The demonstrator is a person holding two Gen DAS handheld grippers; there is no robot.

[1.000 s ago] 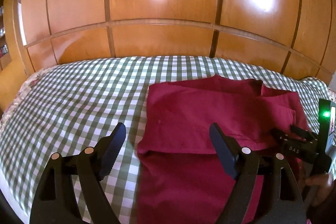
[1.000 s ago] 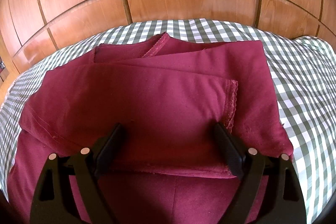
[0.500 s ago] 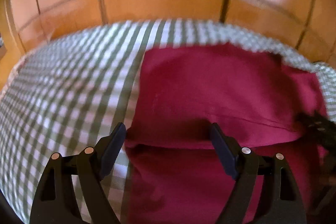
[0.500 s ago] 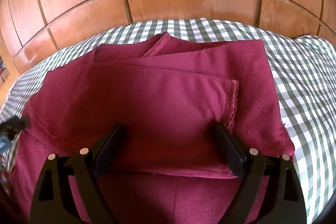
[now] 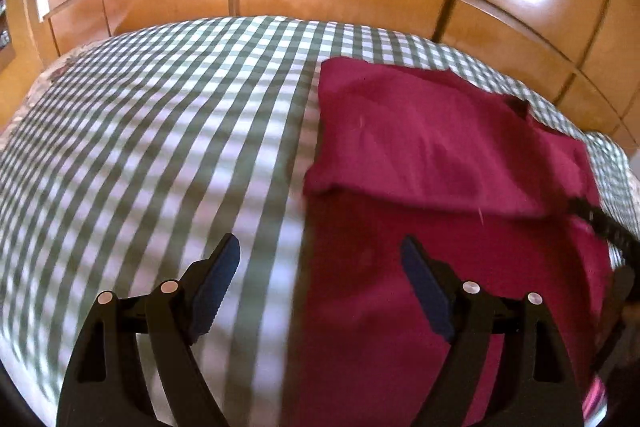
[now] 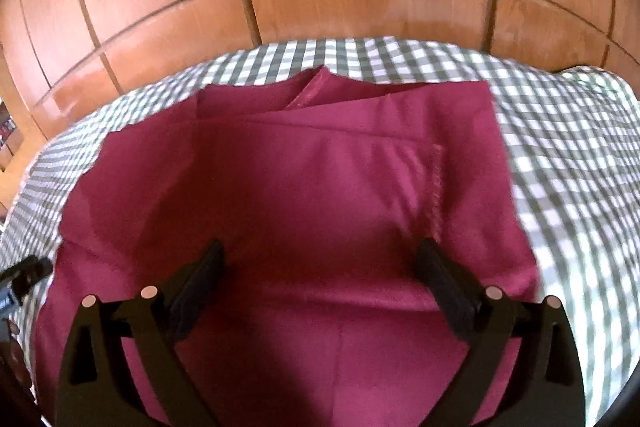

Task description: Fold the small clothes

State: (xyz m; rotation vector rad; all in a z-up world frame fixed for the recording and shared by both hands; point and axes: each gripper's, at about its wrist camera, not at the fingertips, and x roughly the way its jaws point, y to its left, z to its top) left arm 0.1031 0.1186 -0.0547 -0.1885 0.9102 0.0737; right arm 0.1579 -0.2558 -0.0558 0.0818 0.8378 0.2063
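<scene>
One garment: maroon top [image 6: 304, 211], partly folded on checked bed [image 5: 160, 131].
Left gripper [image 5: 320, 267]: jaws wide, empty.
Right gripper [image 6: 320, 263]: jaws opening, holding nothing.
Next: grasp near hem, fold upward.

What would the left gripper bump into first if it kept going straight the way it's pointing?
Probably the left edge of the dark red garment on the checked bedcover. The left gripper, open and empty, straddles that edge: one finger above bedcover, the other above cloth. Depth is unclear in this blurred view.
</scene>
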